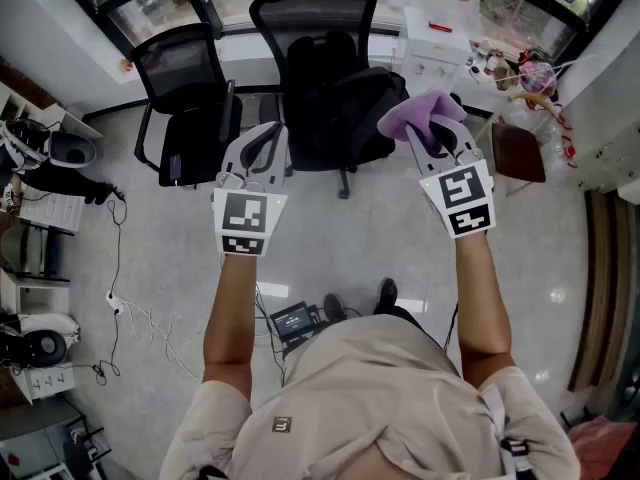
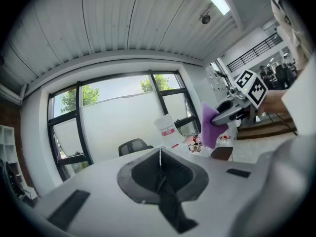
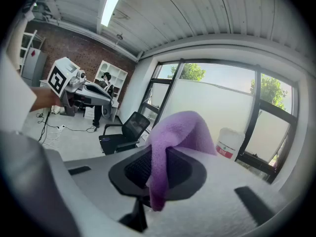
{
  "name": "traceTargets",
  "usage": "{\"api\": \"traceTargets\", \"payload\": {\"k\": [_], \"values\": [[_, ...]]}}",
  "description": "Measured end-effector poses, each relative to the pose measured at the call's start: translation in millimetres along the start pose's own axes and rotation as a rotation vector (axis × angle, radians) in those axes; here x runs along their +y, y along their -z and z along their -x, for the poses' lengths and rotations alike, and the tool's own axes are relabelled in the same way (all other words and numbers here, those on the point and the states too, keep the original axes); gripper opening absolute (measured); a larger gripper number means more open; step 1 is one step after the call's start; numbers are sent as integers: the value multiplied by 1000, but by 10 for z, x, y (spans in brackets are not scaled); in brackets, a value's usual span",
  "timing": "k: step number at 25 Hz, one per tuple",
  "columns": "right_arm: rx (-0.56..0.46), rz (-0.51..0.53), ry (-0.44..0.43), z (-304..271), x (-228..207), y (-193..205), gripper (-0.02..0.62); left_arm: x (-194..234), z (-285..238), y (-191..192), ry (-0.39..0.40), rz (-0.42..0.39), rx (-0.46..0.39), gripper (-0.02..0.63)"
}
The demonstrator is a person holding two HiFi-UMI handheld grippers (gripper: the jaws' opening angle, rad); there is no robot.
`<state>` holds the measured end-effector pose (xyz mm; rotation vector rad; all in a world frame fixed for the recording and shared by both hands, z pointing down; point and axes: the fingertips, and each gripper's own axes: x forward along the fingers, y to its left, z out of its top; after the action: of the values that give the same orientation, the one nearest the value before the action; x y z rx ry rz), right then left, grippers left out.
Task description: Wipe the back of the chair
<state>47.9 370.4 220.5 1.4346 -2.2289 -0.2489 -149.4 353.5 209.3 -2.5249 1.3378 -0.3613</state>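
A black mesh office chair (image 1: 318,63) stands ahead of me in the head view, its back (image 1: 312,13) toward the windows. My right gripper (image 1: 432,130) is held up at the chair's right side, shut on a purple cloth (image 1: 415,114). The cloth (image 3: 174,130) drapes over the jaw tips in the right gripper view and hides them. My left gripper (image 1: 262,143) is raised at the chair's left, shut with nothing in it; its jaws meet along a thin seam (image 2: 159,154). Neither gripper touches the chair. The left gripper view shows the cloth (image 2: 209,125) hanging from the right gripper.
A second black chair (image 1: 186,103) stands to the left of the first. A white water dispenser (image 1: 443,13) and a cluttered spot (image 1: 520,73) are at the back right. Cables (image 1: 130,308) and a black device (image 1: 295,320) lie on the tiled floor near my feet.
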Motion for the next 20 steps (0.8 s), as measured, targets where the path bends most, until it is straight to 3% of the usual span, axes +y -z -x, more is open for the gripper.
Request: {"api": "traceTargets", "payload": {"k": [20], "values": [[6, -28, 45, -135, 126, -103, 51, 216, 61, 136, 32, 6, -17, 11]]}}
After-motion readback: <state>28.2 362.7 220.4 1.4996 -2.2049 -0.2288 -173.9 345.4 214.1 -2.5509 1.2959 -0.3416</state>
